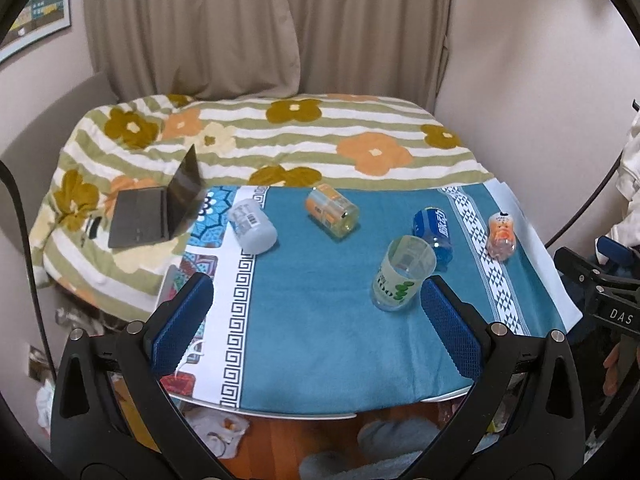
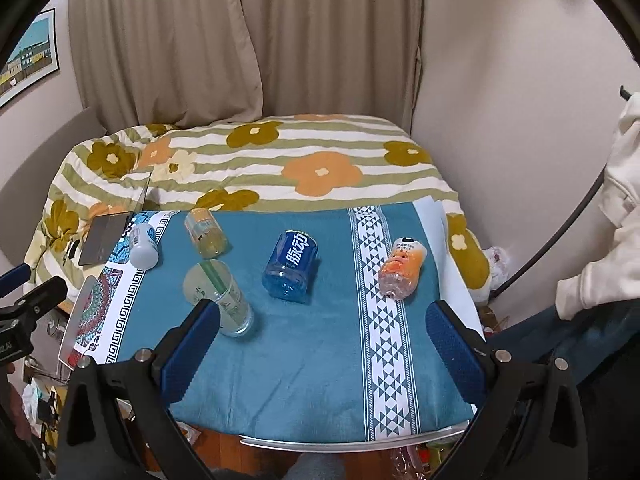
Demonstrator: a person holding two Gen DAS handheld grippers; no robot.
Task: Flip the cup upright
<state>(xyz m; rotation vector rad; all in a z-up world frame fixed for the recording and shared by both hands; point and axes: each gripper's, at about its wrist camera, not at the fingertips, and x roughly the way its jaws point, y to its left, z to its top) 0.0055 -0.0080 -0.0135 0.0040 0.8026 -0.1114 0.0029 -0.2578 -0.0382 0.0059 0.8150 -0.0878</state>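
Already one cup stands upright. From the left of the tabletop (image 1: 320,352): a white cup (image 1: 253,225) on its side, a yellow-orange cup (image 1: 332,210) on its side, the upright green-print cup (image 1: 402,273), then a blue cup (image 1: 434,234) and an orange figure cup (image 1: 502,236), apparently both still down. The left hand-held gripper (image 1: 316,324) and right hand-held gripper (image 2: 326,346) hover with jaws apart, holding nothing.
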